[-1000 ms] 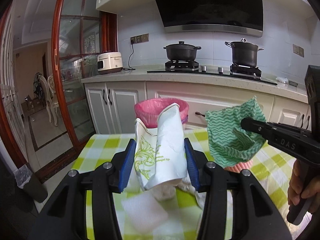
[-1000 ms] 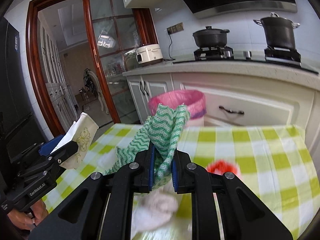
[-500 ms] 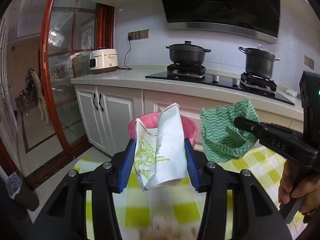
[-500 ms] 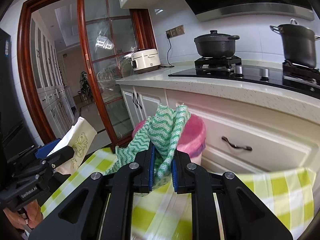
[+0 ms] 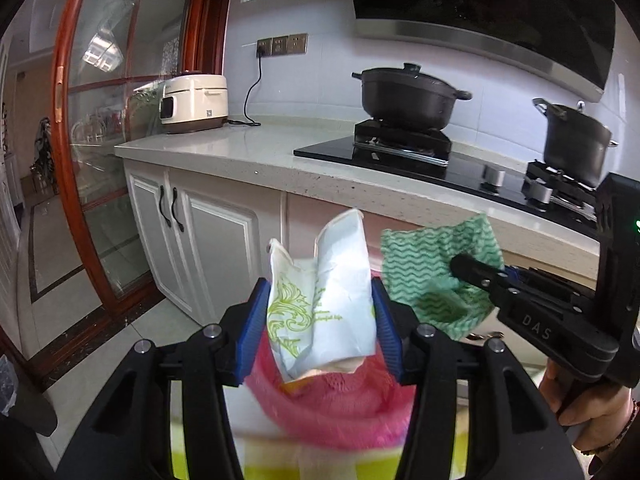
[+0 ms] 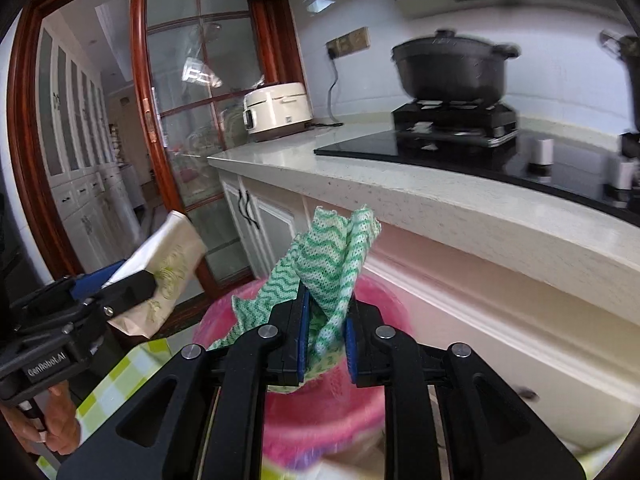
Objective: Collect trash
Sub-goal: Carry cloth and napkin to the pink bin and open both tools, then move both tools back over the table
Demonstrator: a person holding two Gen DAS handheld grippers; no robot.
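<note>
My left gripper (image 5: 320, 312) is shut on a white paper wrapper with green print (image 5: 324, 300) and holds it upright over the pink-lined trash bin (image 5: 332, 408). My right gripper (image 6: 326, 320) is shut on a green-and-white wavy cloth (image 6: 336, 256) above the same bin (image 6: 320, 396). In the left wrist view the right gripper (image 5: 472, 272) and cloth (image 5: 432, 272) are just to the right of the wrapper. In the right wrist view the left gripper (image 6: 132, 284) and wrapper (image 6: 168, 268) are at the left.
A white counter (image 5: 260, 152) with cabinets stands just behind the bin, with a rice cooker (image 5: 194, 104), a black hob and two black pots (image 5: 408, 96). The green checked tablecloth edge (image 6: 120, 376) is below. A red-framed glass door (image 5: 92, 120) stands at the left.
Both grippers have moved forward off the table, carrying wrapper and cloth to just above the pink bin. The table and its remaining items have dropped out of view.
</note>
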